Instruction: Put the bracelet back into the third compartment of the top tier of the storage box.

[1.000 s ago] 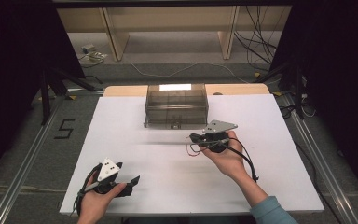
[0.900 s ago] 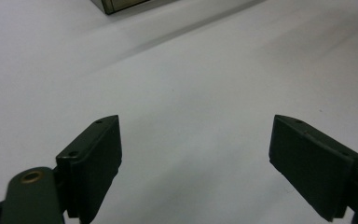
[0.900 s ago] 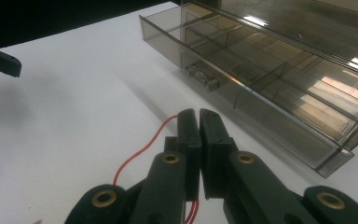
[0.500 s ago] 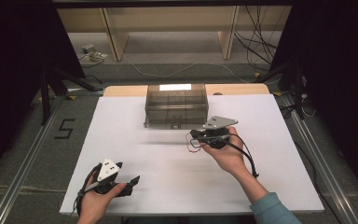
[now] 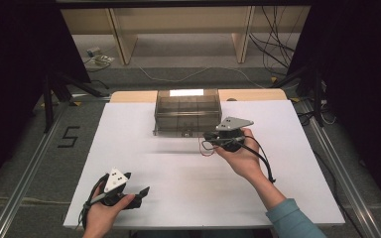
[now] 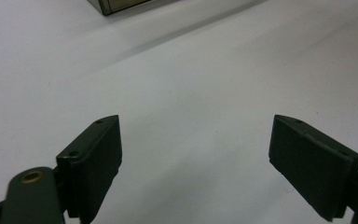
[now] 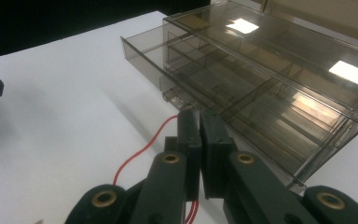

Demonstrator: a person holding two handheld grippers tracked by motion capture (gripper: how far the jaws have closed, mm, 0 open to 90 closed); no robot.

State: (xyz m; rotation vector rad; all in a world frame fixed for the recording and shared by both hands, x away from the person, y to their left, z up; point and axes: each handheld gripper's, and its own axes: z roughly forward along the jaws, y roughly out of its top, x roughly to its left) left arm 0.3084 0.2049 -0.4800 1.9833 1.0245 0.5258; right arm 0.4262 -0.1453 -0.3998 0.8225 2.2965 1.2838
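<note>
High view: one smoky clear plastic drawer box (image 5: 187,112) at the far middle of the white counter (image 5: 178,188), its drawer drawn slightly toward the person. Right gripper (image 5: 209,135), jaws pressed together, tips at the drawer's small front tab (image 7: 179,99), seemingly clamped on it, though the contact itself is hard to make out. Left gripper (image 5: 141,192), jaws wide apart and holding nothing, rests near the counter's near edge, well apart from the box. Step judged in hand: working the drawer by its tab. Next move calls for a straight, level motion along the drawer's slide, without tilting the box.
</note>
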